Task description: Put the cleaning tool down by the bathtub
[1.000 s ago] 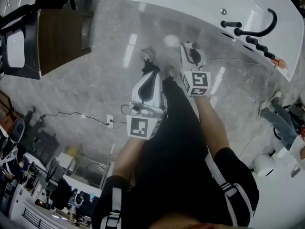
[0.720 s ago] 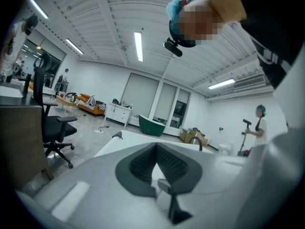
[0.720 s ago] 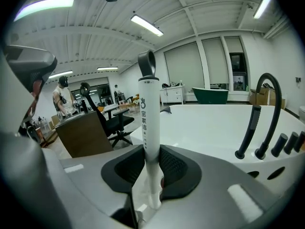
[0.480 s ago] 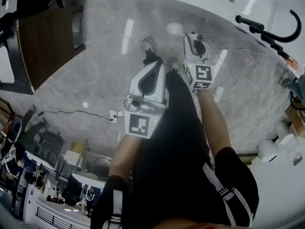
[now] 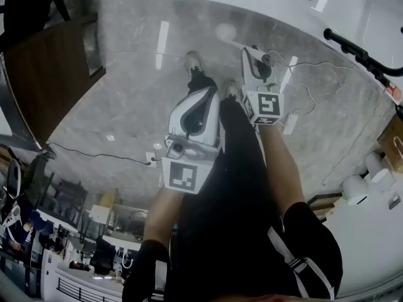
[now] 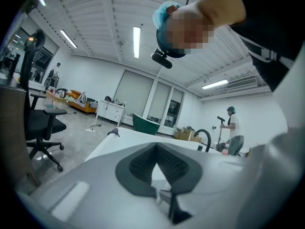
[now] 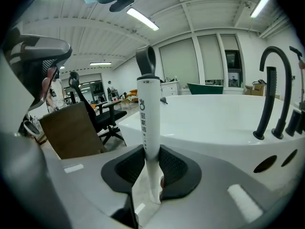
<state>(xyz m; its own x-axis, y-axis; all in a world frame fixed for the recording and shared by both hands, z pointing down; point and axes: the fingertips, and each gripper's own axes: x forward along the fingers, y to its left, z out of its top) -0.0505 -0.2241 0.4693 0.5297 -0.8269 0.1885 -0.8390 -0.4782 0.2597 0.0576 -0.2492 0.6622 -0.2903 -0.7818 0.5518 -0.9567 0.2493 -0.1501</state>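
Sunk lower beside the bathtub point(image 7: 214, 123), the right claw point(image 7: 151, 175) clamps the cleaning tool point(image 7: 147, 113), left claw point(image 6: 159, 173) parted and empty; next, probably floor point(image 5: 126, 106) contact, then release.

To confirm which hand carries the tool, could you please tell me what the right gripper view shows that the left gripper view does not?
Only the right gripper view: the white cylindrical cleaning tool handle with a grey loop end, clamped upright between the fingers of the right gripper. Only the left gripper view: the left gripper, its fingers apart with nothing between them, and a distant person holding a pole. Both: the white glossy bathtub and its black curved tap.
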